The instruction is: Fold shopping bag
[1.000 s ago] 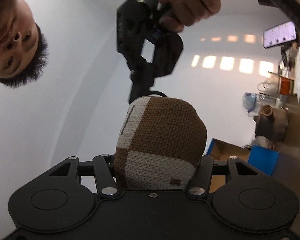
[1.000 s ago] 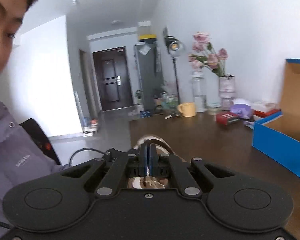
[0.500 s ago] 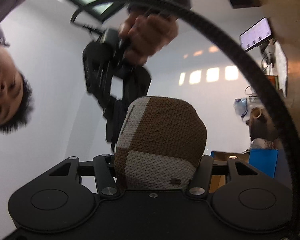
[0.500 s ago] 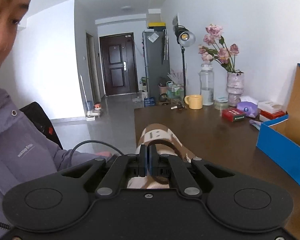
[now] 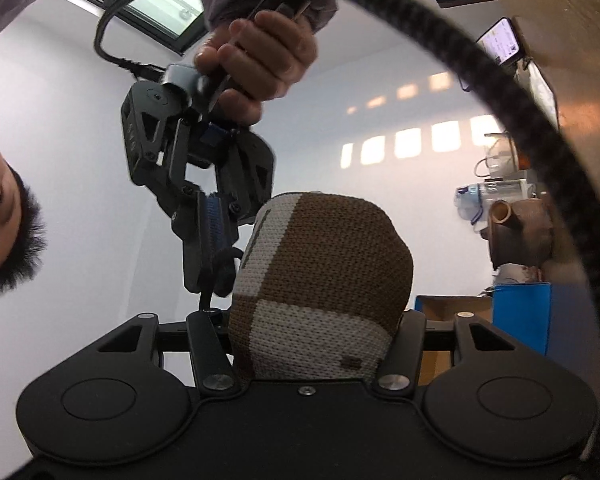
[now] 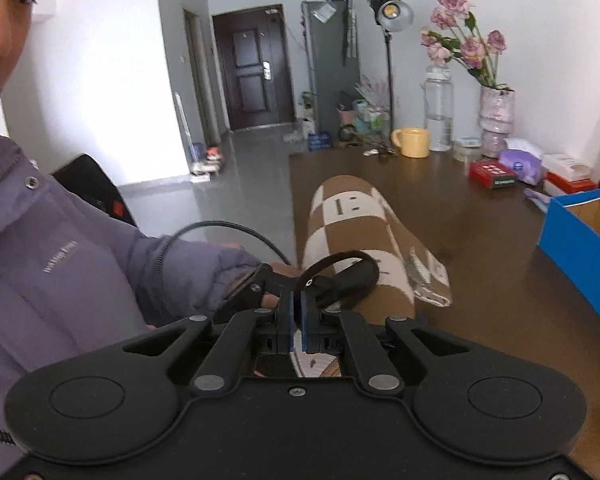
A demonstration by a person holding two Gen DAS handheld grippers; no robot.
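Lower end of the rolled bag (image 5: 320,280) hidden behind the left tool's (image 5: 312,344) housing.

L cam up, R level – share bag (image 5: 320,280)

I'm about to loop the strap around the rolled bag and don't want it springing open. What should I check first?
1. Left gripper clamps the rolled bag: ok.
2. Right gripper pinches the dark strap: ok.
3. Roll is tidy all round: not ok, a corner flap juts out.
4. Strap is long enough to circle the roll: cannot tell.
5. Blue box stands apart from the roll: ok.
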